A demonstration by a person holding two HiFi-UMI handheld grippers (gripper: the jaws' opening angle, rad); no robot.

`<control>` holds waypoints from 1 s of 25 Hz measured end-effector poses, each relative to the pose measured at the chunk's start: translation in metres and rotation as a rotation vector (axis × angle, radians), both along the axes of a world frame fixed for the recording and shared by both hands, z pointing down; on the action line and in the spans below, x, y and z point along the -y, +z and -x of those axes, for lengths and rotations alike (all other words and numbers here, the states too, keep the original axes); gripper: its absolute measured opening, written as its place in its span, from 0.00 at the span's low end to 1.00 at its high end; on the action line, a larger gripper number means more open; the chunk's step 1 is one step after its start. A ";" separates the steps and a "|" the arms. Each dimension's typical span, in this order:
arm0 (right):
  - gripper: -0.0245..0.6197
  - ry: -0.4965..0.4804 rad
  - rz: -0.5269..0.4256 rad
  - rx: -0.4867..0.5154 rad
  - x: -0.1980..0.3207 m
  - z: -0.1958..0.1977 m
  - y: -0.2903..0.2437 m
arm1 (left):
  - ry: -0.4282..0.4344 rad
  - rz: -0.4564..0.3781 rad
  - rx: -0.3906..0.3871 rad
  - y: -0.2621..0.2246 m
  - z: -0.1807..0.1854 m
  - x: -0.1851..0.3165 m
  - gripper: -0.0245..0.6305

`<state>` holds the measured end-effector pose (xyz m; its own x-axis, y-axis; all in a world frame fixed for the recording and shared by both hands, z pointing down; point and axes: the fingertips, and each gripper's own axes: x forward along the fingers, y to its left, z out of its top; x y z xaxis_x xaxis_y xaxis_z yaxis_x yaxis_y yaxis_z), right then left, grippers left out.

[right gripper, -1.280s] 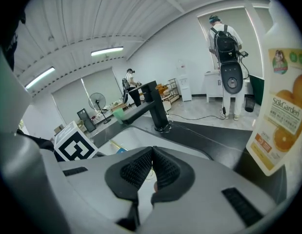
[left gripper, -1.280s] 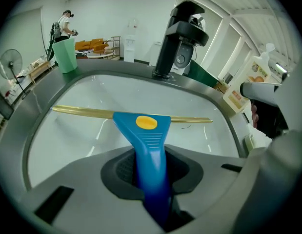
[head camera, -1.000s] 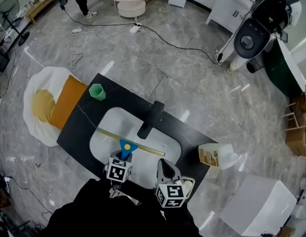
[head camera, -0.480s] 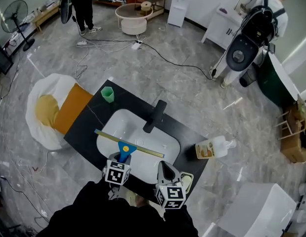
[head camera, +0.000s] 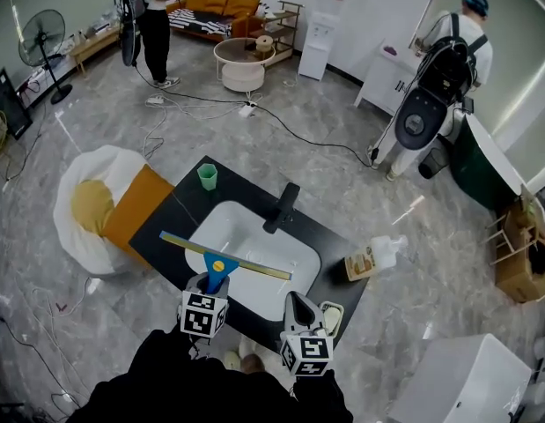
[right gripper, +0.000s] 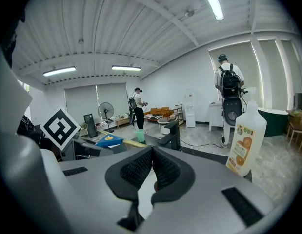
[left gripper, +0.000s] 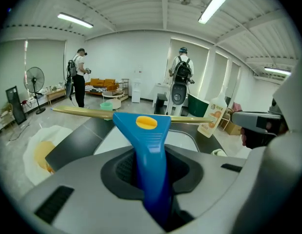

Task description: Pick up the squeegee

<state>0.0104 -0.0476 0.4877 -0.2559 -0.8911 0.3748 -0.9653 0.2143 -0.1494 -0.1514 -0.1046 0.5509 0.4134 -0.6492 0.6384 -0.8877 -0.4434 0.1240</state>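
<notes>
Up came both grippers over the last second, and the squeegee rose with them, hanging above the white sink with its blade level. Left gripper was clenched on the blue handle; right gripper was pressed together, empty. Black counter carried a faucet, green cup and bottle, with grey marble floor and trailing cables all around.

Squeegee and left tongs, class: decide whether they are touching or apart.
Touching. The left gripper view shows the squeegee clamped by its blue handle between the dark pads of the left tongs.
</notes>
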 end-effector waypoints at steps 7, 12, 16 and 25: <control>0.06 -0.010 -0.075 -0.015 -0.045 0.011 -0.037 | -0.031 -0.124 -0.032 -0.061 0.020 -0.043 0.19; 0.06 -0.012 -0.120 -0.023 -0.073 0.014 -0.058 | -0.042 -0.214 -0.055 -0.099 0.028 -0.073 0.19; 0.06 -0.014 -0.144 -0.026 -0.092 0.017 -0.069 | -0.045 -0.286 -0.066 -0.128 0.033 -0.096 0.19; 0.06 -0.032 -0.161 -0.020 -0.132 0.024 -0.073 | -0.055 -0.337 -0.065 -0.145 0.041 -0.145 0.19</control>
